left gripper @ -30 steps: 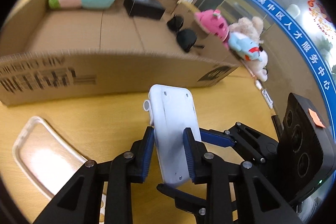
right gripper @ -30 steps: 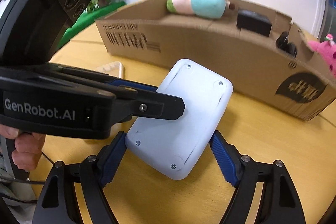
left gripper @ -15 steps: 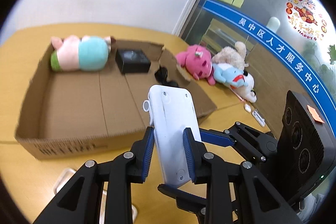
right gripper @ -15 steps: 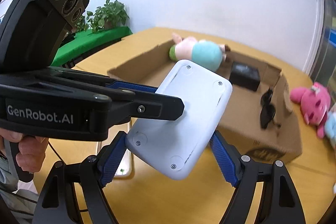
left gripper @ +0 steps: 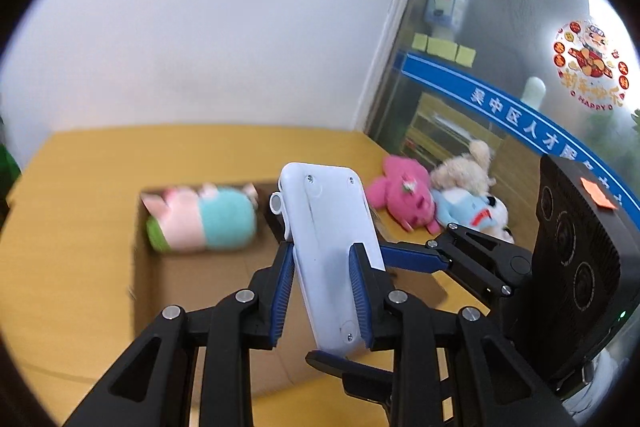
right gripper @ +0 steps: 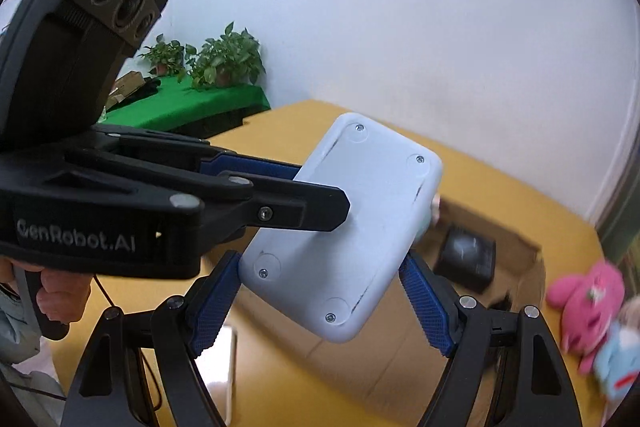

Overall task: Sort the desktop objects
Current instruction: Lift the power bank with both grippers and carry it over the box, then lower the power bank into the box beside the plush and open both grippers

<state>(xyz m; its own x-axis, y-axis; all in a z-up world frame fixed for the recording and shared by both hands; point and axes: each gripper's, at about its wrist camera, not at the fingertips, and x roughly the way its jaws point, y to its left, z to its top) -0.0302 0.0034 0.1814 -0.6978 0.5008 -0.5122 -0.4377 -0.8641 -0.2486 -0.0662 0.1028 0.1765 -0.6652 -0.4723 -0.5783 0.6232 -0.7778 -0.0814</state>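
While lifted higher than before, white device clamped in left tongs, right tongs apparently spread.

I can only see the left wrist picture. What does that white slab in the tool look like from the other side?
Observer: In the right wrist view the white device shows a flat face with a screw near each corner. The left tool clamps it from the side.
Operator: Is there anything in the cardboard box besides the pig toy?
Observer: Yes, a black box lies inside the cardboard box. In your view the device covers it.
Operator: Who is holding the tool?
Observer: A bare hand grips the left tool's handle, low at the left edge.
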